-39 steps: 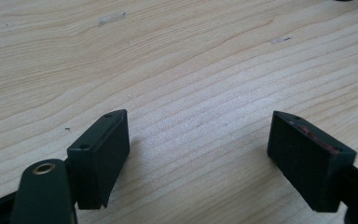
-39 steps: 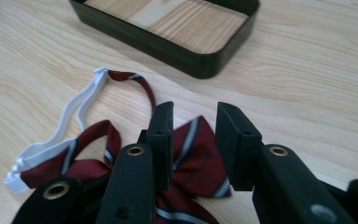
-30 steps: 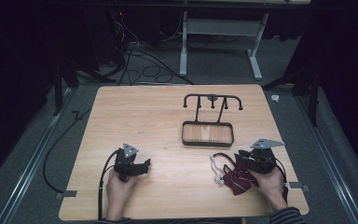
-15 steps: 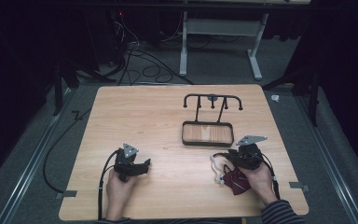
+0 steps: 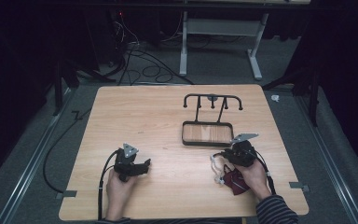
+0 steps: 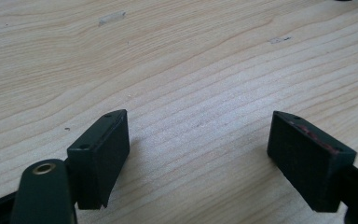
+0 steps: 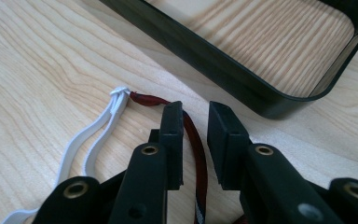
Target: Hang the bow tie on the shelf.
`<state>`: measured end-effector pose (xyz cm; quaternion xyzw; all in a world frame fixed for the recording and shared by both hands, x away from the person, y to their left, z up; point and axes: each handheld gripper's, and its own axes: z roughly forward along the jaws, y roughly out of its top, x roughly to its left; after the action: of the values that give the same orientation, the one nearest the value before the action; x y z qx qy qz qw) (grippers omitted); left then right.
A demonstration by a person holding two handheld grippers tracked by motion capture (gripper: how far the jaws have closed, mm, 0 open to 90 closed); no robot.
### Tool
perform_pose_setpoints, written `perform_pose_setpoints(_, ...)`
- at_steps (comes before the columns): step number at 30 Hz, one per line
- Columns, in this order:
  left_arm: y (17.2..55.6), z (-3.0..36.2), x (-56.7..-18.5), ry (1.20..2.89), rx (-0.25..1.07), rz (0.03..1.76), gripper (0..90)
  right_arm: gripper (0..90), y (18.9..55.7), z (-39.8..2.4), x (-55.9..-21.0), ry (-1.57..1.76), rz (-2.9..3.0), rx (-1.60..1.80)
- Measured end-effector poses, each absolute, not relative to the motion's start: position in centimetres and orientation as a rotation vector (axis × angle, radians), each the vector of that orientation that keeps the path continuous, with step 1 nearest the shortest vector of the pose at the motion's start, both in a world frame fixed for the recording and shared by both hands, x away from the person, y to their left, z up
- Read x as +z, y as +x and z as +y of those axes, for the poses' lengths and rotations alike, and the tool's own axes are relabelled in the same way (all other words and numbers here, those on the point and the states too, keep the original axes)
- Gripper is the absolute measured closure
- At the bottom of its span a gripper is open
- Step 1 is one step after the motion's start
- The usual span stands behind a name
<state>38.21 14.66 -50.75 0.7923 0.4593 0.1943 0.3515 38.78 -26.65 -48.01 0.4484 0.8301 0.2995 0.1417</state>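
— High view, left to right: what are you holding?

— My left gripper (image 5: 142, 164) rests on the surface (image 5: 168, 126), well left of the tray (image 5: 207, 134), fingers spread, empty.

— And the right?

— My right gripper (image 7: 195, 140), just before the tray, nearly closed astride the mask (image 5: 233, 181)'s dark red strap (image 7: 196, 140); I judge pinching comes next.

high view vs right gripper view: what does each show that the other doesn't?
High view alone: the left gripper with jaws apart, the rack's hooked bar, the dark red mask by the right hand. Right gripper view alone: the dark red strap running between the right gripper jaws, which have a gap. Both: tray, white strap, table.
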Motion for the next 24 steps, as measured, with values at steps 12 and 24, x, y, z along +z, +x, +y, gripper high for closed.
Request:
perform_pose_setpoints(12,38.2,14.7,-50.8,2.05,0.503,1.189,21.2,90.0,39.1,-26.6,-48.5,1.291,2.431,0.845)
perform_pose_setpoints(24,38.2,14.7,-50.8,2.051,0.503,1.189,21.2,90.0,38.2,-27.1,-47.2,1.253,2.39,0.931)
